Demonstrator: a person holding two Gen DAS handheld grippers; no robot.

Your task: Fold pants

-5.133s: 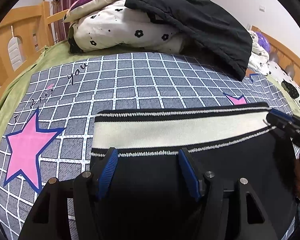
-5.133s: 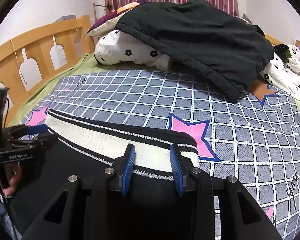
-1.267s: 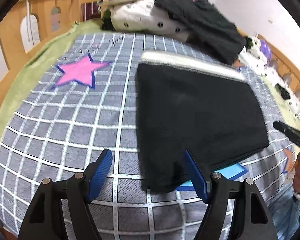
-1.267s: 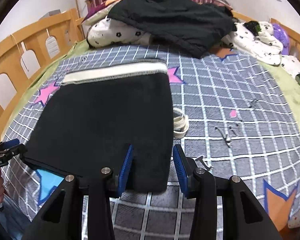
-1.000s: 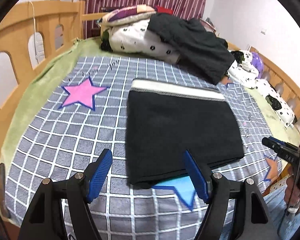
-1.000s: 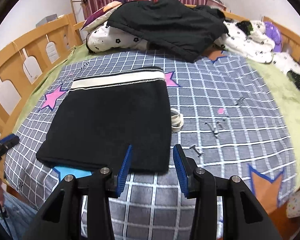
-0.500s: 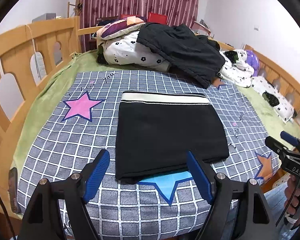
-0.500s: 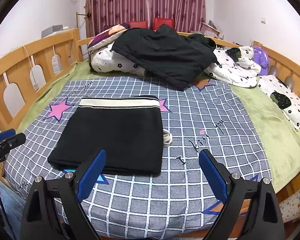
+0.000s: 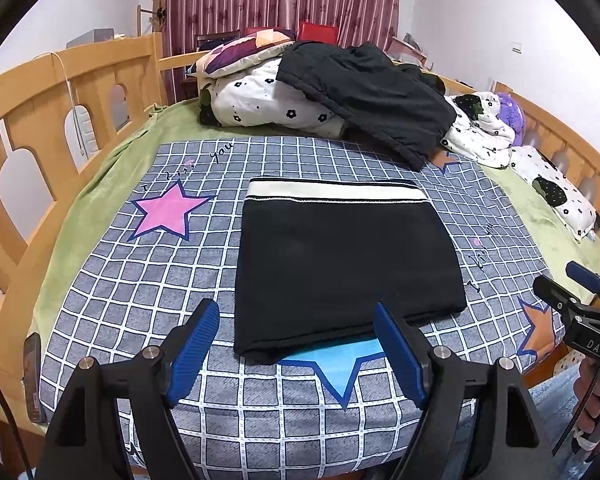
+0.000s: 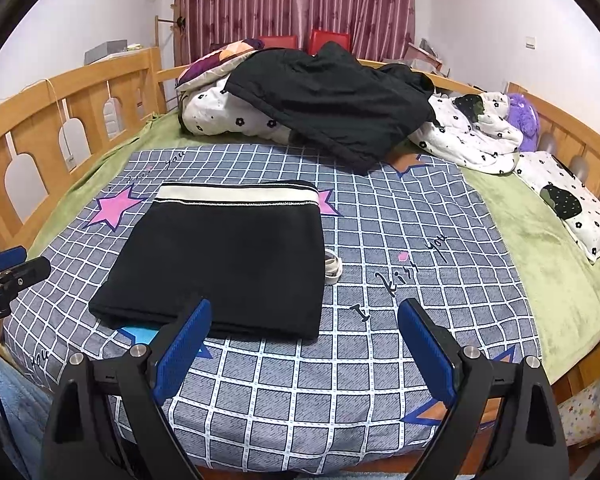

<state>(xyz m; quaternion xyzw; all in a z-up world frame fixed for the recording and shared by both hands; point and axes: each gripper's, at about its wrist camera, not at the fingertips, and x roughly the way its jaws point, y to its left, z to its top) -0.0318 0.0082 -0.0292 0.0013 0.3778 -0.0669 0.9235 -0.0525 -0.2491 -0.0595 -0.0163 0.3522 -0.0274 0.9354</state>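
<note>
Pants (image 9: pixel 340 260) lie folded mid-frame on the bed (image 9: pixel 112 288); left gripper (image 9: pixel 296 352) and right gripper (image 10: pixel 304 344) jaws wide, empty; folding looks finished

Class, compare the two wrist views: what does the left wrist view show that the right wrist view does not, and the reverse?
Only the left wrist view shows the phone at the bed's edge and the right gripper. Only the right wrist view shows the white cord beside the pants, the wastebasket and the left gripper. Both show the folded black pants with their cream waistband, the checked blanket and the black jacket.
</note>
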